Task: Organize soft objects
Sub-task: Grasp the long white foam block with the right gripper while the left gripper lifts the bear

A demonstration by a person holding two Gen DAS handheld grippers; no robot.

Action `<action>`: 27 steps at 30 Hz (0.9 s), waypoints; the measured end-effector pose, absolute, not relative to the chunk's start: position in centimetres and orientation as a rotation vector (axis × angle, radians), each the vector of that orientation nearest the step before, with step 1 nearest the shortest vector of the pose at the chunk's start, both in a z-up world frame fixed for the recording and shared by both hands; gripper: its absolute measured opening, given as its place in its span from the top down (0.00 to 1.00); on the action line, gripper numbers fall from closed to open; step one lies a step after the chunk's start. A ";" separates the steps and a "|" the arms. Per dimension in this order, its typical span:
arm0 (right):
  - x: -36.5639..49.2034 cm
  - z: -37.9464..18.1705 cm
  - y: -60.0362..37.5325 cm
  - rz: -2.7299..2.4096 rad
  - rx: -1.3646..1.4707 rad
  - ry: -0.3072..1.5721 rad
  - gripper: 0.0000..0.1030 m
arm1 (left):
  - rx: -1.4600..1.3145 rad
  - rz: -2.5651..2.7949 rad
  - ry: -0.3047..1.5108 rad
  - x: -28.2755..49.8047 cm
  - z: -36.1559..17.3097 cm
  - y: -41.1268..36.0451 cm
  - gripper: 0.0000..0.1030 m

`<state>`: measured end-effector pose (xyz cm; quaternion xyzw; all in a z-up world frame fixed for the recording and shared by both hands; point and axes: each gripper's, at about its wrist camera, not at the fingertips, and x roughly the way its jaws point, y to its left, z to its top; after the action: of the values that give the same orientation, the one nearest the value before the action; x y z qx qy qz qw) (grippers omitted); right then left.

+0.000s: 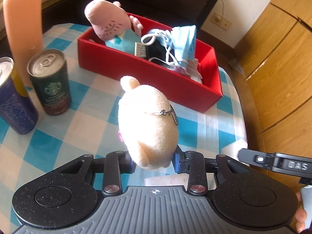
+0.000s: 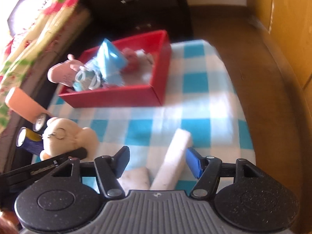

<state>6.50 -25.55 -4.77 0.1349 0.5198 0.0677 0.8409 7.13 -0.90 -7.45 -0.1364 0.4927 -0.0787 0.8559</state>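
Observation:
My left gripper (image 1: 154, 160) is shut on a cream plush toy (image 1: 148, 122) with a metal keyring and holds it above the checked tablecloth, short of the red box (image 1: 148, 78). The box holds a pink plush (image 1: 109, 23), blue cloth (image 1: 185, 37) and other soft items. The same cream plush also shows in the right wrist view (image 2: 64, 138), clamped by the left gripper's finger. My right gripper (image 2: 158, 160) is open around a white foam block (image 2: 175, 156) that lies on the cloth; its jaws stand apart from the block. The red box (image 2: 120, 95) lies farther ahead.
Two drink cans (image 1: 50, 81) (image 1: 13, 97) and a tall peach bottle (image 1: 25, 19) stand at the left of the table. A second whitish soft piece (image 2: 136, 177) lies beside the foam block. The table's brown edge (image 2: 263, 117) curves at the right. A dark cabinet stands behind.

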 end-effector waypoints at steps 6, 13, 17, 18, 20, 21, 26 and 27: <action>6.7 -5.7 -24.9 0.144 0.254 1.135 0.59 | -0.263 -0.207 1.067 7.3 -7.8 -1.5 0.65; 5.3 -5.3 -24.8 0.167 0.232 1.125 0.59 | -0.214 -0.253 1.052 6.5 -7.0 -2.2 0.66; 5.2 -4.6 -24.1 0.197 0.220 1.107 0.59 | -0.209 -0.255 1.044 6.2 -6.6 -2.0 0.65; 5.2 -4.6 -24.0 0.194 0.218 1.104 0.59 | -0.207 -0.254 1.043 6.2 -6.6 -1.9 0.65; 5.3 -5.0 -24.1 0.167 0.208 1.116 0.58 | -0.209 -0.256 1.045 6.1 -6.6 -1.8 0.65; 5.4 -5.4 -24.3 0.155 0.210 1.131 0.58 | -0.211 -0.255 1.047 6.1 -6.6 -1.7 0.65; 4.9 -5.3 -24.0 0.183 0.235 1.133 0.57 | -0.220 -0.258 1.047 6.2 -6.5 -1.7 0.65; 4.9 -5.5 -23.9 0.180 0.229 1.140 0.57 | -0.220 -0.261 1.046 6.1 -6.4 -1.7 0.65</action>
<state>4.87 -23.88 -5.55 0.1079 0.5377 0.0848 0.8319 6.14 -1.71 -6.41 -0.1046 0.4968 -0.1242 0.8525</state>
